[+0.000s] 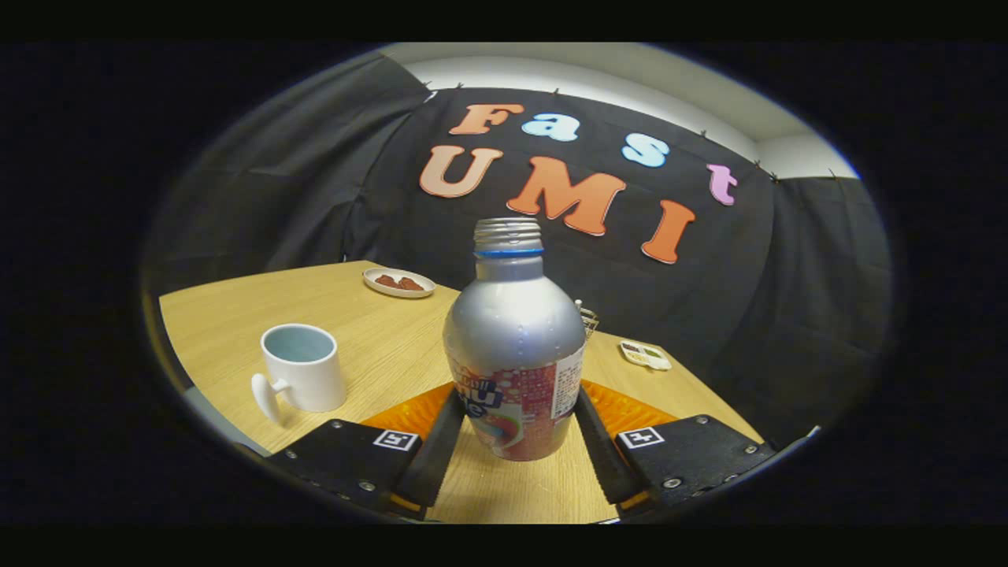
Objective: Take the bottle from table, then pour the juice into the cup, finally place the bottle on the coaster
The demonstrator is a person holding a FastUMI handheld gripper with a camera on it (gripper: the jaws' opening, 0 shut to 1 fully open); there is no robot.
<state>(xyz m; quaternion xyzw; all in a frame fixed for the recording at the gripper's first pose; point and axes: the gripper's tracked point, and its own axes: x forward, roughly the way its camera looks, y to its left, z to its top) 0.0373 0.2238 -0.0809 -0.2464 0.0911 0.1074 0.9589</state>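
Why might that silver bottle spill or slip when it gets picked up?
The bottle has no cap on its neck, so tipping it would probably spill juice. Its smooth, rounded metal-looking body may be slippery. The gripper has a finger at each side of the label, so it should stay steady.

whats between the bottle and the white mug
Nothing but bare light wooden tabletop, as the gripper view shows. The white ceramic mug stands apart from the silver metal bottle, which sits between the gripper fingers, over an orange coaster.
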